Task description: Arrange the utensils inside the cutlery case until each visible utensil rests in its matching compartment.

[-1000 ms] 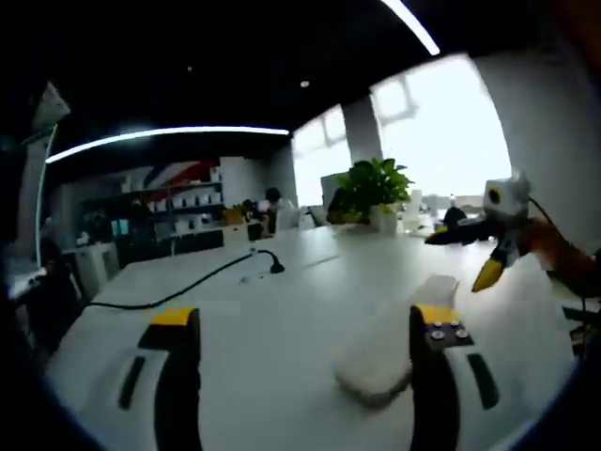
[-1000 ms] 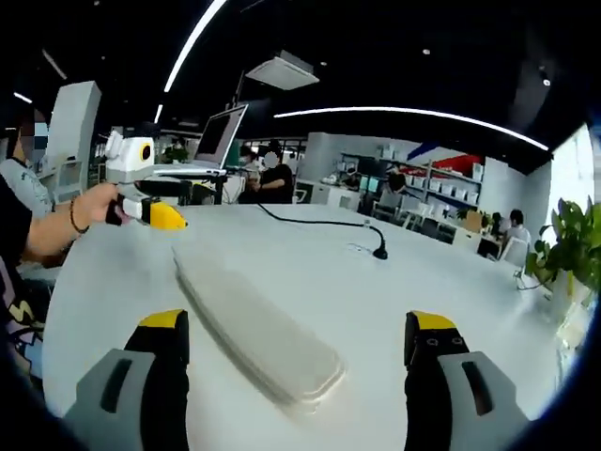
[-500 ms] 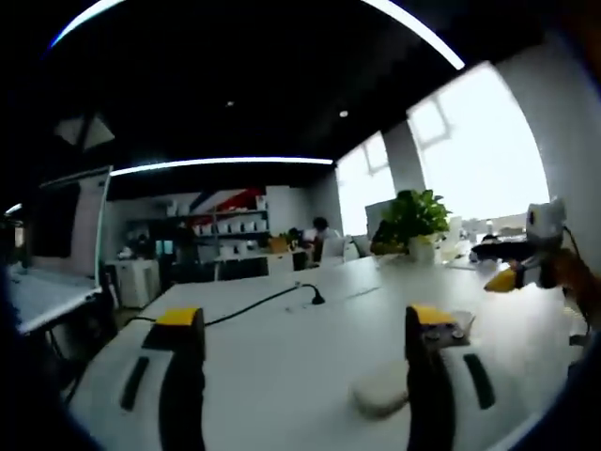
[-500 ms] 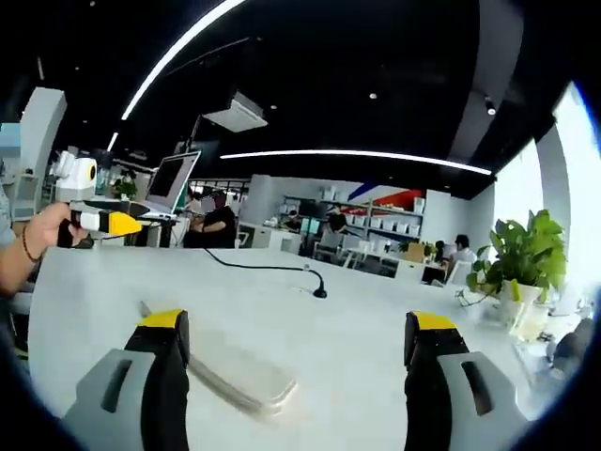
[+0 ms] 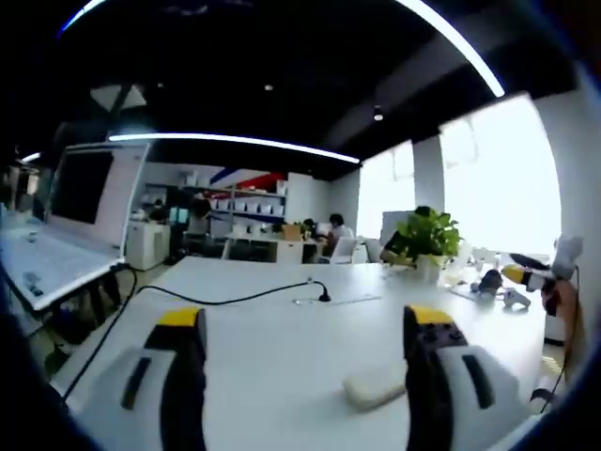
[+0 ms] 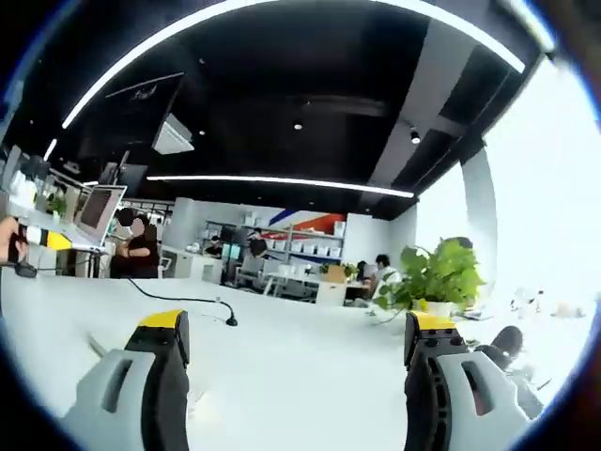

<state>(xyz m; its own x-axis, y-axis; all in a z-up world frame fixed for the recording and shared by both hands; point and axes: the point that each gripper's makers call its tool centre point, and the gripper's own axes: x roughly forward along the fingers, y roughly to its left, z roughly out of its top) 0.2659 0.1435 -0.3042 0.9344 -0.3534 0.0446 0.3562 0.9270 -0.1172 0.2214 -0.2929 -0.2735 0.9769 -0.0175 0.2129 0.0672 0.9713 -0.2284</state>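
Across both views spreads a long white worktop (image 5: 282, 310), the largest thing in sight. On it, in the left gripper view, a black cable (image 5: 225, 299) runs from nine o'clock toward the centre, ending at a small black stub. A potted plant (image 5: 424, 246) stands at two o'clock near the far edge, and an open laptop (image 5: 56, 225) sits at nine o'clock. The closed, pale cutlery case (image 5: 374, 385) lies flat on the worktop at five o'clock, just beside the left tool's (image 5: 296, 329) right jaw; those jaws are spread wide and hold nothing. The right tool (image 6: 296, 329) is likewise spread and empty, with the plant (image 6: 432, 277) at three o'clock in its view.
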